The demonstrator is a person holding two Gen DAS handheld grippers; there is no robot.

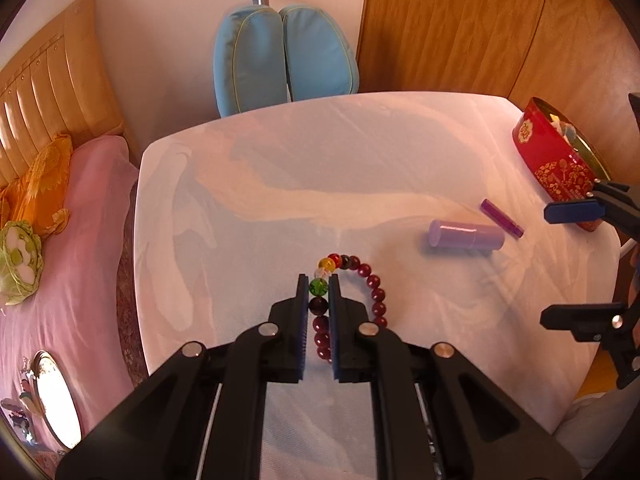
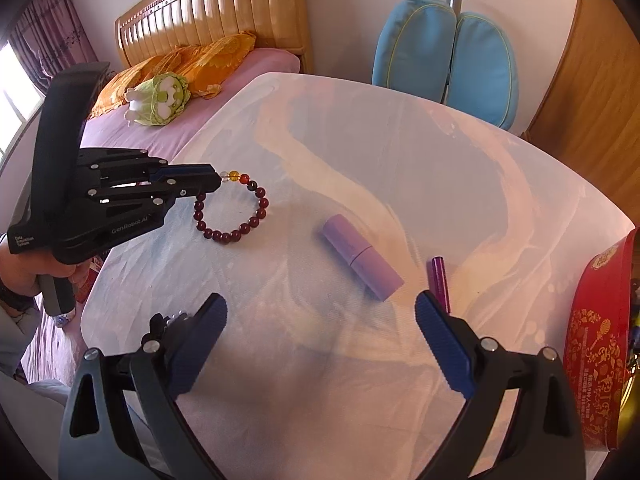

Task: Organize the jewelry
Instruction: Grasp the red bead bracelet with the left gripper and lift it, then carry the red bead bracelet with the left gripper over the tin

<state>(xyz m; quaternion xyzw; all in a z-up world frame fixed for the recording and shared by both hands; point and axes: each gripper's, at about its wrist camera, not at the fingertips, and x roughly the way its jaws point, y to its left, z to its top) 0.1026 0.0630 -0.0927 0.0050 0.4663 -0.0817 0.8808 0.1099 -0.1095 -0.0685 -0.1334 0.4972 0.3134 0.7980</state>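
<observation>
A bracelet of dark red beads with green, yellow and clear ones (image 1: 370, 288) lies on the white cloth-covered table (image 1: 320, 168). My left gripper (image 1: 319, 286) is shut on the bracelet, its fingers clamping the green and dark beads. It shows in the right wrist view (image 2: 216, 182) with the bracelet (image 2: 240, 220) at the table's left. My right gripper (image 2: 320, 316) is open and empty, above the table near a lilac tube (image 2: 362, 262); it also shows in the left wrist view (image 1: 568, 264).
The lilac tube (image 1: 466, 234) and a thin purple stick (image 1: 502, 217) lie right of the bracelet. A red round tin (image 1: 554, 160) stands at the table's right edge. A bed (image 1: 60, 240) lies left, a blue chair (image 1: 280, 56) behind.
</observation>
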